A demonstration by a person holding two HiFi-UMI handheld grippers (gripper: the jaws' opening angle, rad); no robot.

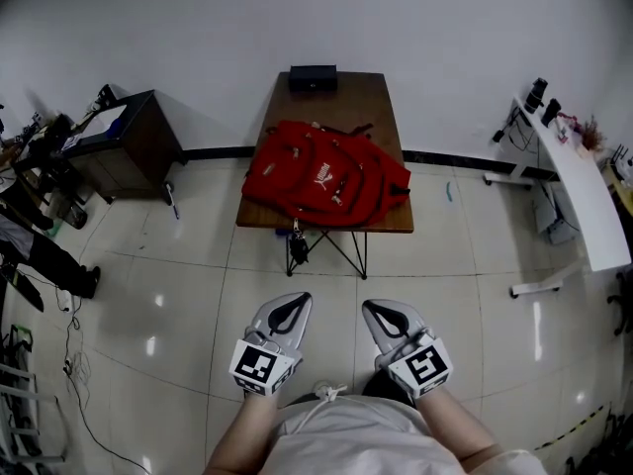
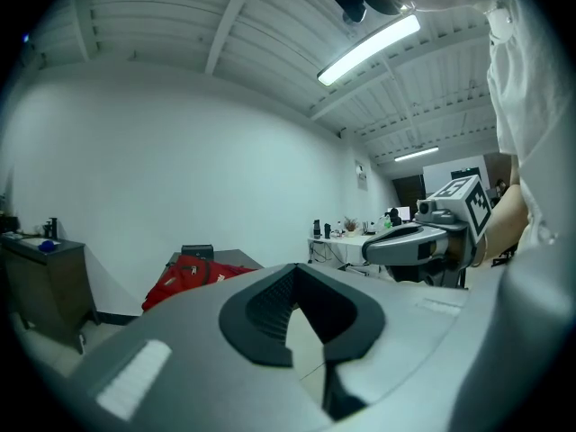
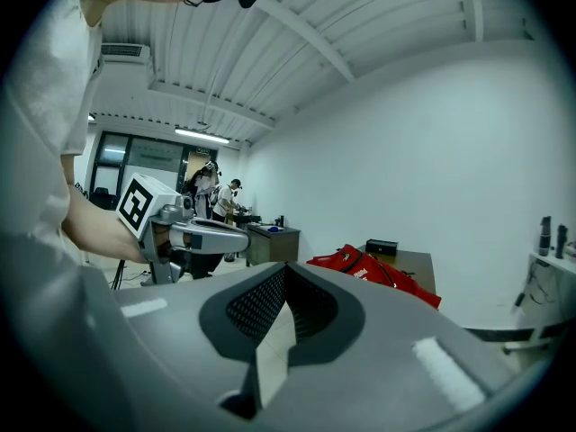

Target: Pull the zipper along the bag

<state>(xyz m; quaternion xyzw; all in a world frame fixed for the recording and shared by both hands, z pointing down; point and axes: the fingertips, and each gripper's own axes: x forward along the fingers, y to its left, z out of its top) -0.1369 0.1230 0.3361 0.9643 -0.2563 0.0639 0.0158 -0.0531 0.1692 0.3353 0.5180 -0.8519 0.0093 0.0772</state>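
The red bag [image 1: 326, 174] lies slumped across the near part of the wooden counter [image 1: 381, 102], which stands against the far wall with a small black box [image 1: 313, 77] at its back edge. Laid flat like that, its zipped panels face up, I'd guess so the pull can be reached from above, though the puller itself is too small to pick out. The person stands well back on the tiled floor [image 1: 178, 295], forearms tucked in at the waist and pointing forward side by side. The left gripper [image 1: 290, 303] and right gripper [image 1: 379, 310] are each closed tip to tip, holding nothing, so the pull looks not yet begun.
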